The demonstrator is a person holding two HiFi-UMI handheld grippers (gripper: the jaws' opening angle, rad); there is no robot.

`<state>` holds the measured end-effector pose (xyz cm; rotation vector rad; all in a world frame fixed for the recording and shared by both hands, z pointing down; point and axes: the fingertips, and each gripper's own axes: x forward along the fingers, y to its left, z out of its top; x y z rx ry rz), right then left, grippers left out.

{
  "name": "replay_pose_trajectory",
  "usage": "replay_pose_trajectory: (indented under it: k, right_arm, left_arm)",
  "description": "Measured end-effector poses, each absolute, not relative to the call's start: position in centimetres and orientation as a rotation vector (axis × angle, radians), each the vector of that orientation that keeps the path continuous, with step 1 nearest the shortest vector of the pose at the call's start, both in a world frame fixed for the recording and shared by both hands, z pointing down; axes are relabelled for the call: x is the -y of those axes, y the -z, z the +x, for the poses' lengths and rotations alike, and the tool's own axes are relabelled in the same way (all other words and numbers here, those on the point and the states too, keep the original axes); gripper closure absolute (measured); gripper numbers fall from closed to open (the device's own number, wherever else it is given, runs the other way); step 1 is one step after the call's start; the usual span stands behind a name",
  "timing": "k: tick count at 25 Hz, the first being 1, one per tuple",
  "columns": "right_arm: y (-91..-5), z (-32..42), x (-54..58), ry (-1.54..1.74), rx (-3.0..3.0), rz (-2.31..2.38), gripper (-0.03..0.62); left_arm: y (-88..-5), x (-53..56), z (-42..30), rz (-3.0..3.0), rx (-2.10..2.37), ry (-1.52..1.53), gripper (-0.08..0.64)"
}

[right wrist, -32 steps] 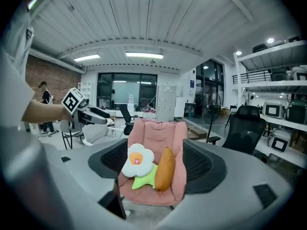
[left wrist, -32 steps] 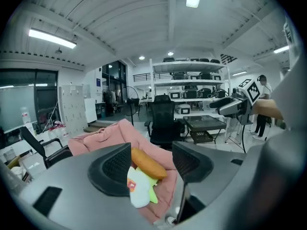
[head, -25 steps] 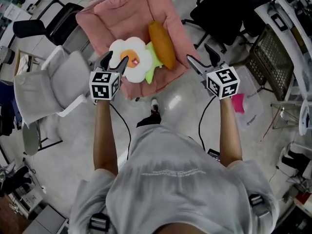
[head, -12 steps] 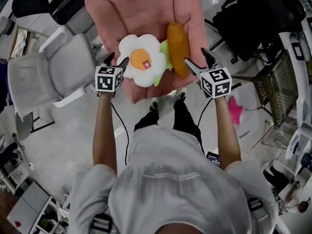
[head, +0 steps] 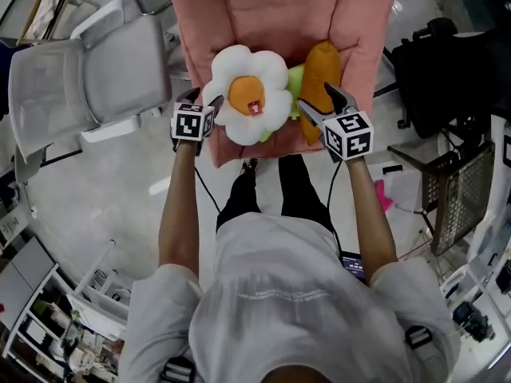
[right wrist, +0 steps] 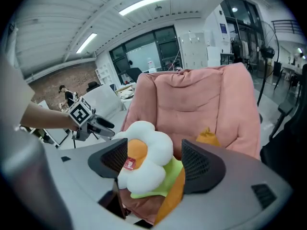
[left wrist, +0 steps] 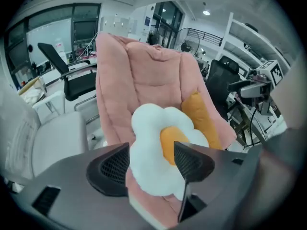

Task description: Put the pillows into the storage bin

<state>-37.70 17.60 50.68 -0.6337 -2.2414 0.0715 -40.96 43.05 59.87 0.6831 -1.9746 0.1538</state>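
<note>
A white flower pillow (head: 247, 94) with an orange centre lies on a pink padded chair (head: 271, 22). A long orange pillow (head: 322, 66) lies to its right, with a green leaf part (head: 294, 82) between them. My left gripper (head: 205, 102) is at the flower pillow's left edge. Its jaws have just been opening, and the pillow (left wrist: 153, 147) shows ahead between them, not pressed. My right gripper (head: 321, 102) stands open over the orange pillow's near end. Both pillows (right wrist: 144, 157) (right wrist: 208, 138) lie ahead of its jaws.
A grey office chair (head: 88, 70) stands left of the pink chair and a black chair (head: 439, 70) to its right. A wire mesh basket (head: 459, 190) and a pink item (head: 385, 194) sit on the floor at right. Cables trail by the person's feet.
Both grippers have moved forward and down to the pillows on the pink chair. The left one now sits beside the flower pillow, the right one over the orange pillow.
</note>
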Motion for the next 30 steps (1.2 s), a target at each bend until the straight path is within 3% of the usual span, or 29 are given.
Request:
replay_pose_trajectory:
  k: [13, 18, 23, 30]
  right_arm:
    - [-59.0, -41.3, -20.0, -0.139, 2.053, -0.756, 0.238]
    - [-60.3, -40.6, -19.3, -0.073, 2.015, -0.771, 0.238]
    - [-58.7, -40.4, -17.7, -0.083, 2.055, -0.691, 0.238]
    - [-54.2, -39.8, -15.4, -0.077, 2.165, -0.543, 0.239]
  left_arm:
    - [-67.8, -43.4, -40.3, 0.505, 1.857, -0.152, 0.219]
    - [-68.4, -42.7, -40.4, 0.505, 1.882, -0.260, 0.321]
    - [-67.0, -42.0, -40.1, 0.549, 1.881, -0.180, 0.415]
    - [-61.4, -39.0, -40.6, 0.746, 1.940, -0.139, 0.448]
